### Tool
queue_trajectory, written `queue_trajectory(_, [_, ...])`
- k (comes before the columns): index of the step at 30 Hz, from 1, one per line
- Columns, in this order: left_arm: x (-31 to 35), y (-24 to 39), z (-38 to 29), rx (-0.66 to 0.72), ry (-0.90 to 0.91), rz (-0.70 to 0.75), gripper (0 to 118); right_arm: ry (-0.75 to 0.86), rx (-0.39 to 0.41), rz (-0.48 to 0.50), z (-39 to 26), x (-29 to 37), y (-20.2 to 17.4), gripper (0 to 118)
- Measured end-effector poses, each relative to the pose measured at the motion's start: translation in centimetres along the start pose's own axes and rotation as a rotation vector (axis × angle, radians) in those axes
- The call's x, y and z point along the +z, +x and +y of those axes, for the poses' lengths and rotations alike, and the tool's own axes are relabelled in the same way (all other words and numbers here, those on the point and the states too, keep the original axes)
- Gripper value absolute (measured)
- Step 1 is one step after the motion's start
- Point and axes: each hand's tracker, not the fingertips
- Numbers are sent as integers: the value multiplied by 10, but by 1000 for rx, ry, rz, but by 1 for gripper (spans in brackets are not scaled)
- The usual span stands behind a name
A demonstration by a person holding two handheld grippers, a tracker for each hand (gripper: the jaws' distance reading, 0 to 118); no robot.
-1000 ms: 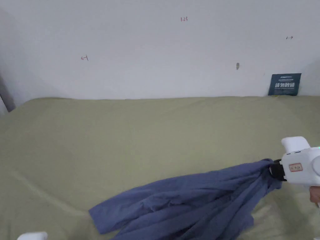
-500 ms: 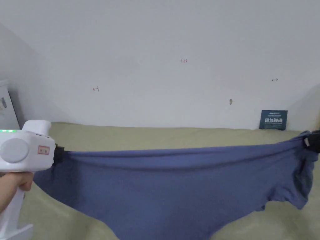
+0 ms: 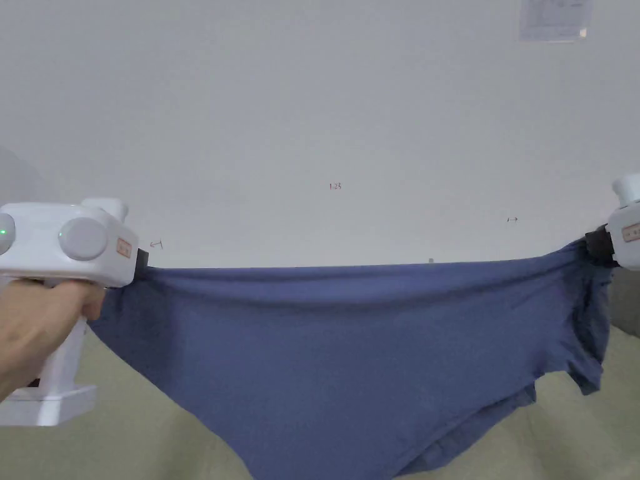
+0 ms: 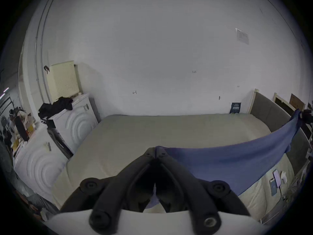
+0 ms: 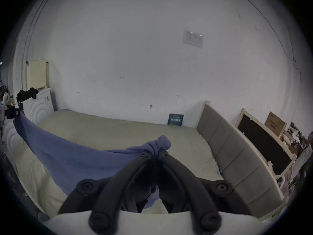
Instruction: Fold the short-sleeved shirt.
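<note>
A blue short-sleeved shirt point(image 3: 350, 350) hangs stretched in the air above the olive-green bed point(image 3: 125, 437). My left gripper point(image 3: 142, 259) is shut on its left top corner, and a hand holds the white body. At the far right my right gripper point(image 3: 594, 245) is shut on the other top corner, where the cloth bunches. In the left gripper view the jaws point(image 4: 156, 151) pinch the shirt point(image 4: 228, 164) edge. In the right gripper view the jaws point(image 5: 155, 152) clamp a wad of the shirt point(image 5: 67, 154). The shirt's lower part sags toward the bed.
A white wall stands behind the bed. A grey padded headboard point(image 5: 237, 160) runs along the bed's right side. White appliances point(image 4: 74, 120) with dark clothes on top stand left of the bed. Phones point(image 4: 275, 181) lie on the bed's near right part.
The shirt has gone from a heap on the bed, held by the right gripper alone, to being lifted and spread between both grippers. Both have risen since half a second ago.
</note>
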Motion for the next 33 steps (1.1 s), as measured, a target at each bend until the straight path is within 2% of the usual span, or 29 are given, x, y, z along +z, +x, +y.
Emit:
queue_trajectory(12, [-113,35,31,-29,14,63,0,-1,-50,-43,17,-121,-8,8])
queue_trajectory(20, [-179,41,-26,-31,-83,37,0,-79,-32,-40,-52,-176,-23,8])
queue_trajectory(25, [-176,36,-102,-96,-154,2,0,-195,-31,17,-138,-150,-24,8])
queue_trajectory(27, [-169,27,-135,-82,-188,-27,0,-237,-2,28,-175,-130,-25,8])
queue_trajectory(33, [-112,11,-241,-76,-271,-76,0,-307,-46,61,-276,-46,-26,8])
